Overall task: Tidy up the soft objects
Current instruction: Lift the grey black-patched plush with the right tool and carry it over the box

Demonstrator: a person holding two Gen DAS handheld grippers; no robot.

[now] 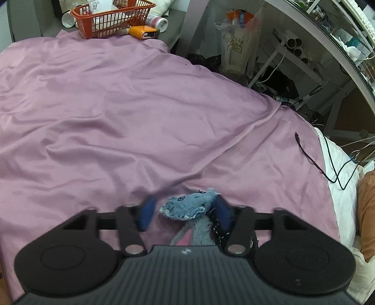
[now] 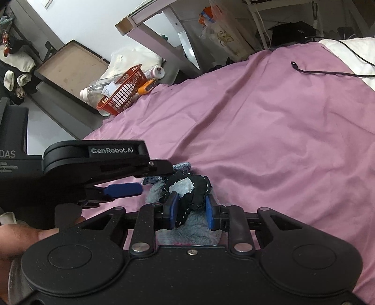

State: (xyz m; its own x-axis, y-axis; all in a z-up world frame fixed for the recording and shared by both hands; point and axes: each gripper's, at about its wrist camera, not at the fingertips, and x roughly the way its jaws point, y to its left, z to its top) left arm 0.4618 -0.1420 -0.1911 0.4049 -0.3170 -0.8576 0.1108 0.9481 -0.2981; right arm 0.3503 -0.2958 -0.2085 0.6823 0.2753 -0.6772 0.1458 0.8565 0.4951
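Observation:
A blue-grey plush toy [image 1: 185,206] with a stitched denim-like head, a pink ear and a black patch lies on the purple bed sheet [image 1: 140,105]. My left gripper [image 1: 185,213] is open, its blue pads standing wide on either side of the toy's head. In the right wrist view my right gripper [image 2: 191,210] is shut on the toy's black, white-stitched part [image 2: 199,187]. The left gripper [image 2: 152,180] comes in from the left there, its fingers apart at the toy's far end. The gripper bodies hide the toy's lower half.
An orange basket [image 1: 112,18] with bottles beside it sits at the sheet's far corner. A dark cable [image 1: 309,154] lies near the right edge, beside white bedding [image 1: 339,187]. White desk legs [image 2: 187,49] and clutter stand beyond. A hand [image 2: 18,237] holds the left gripper.

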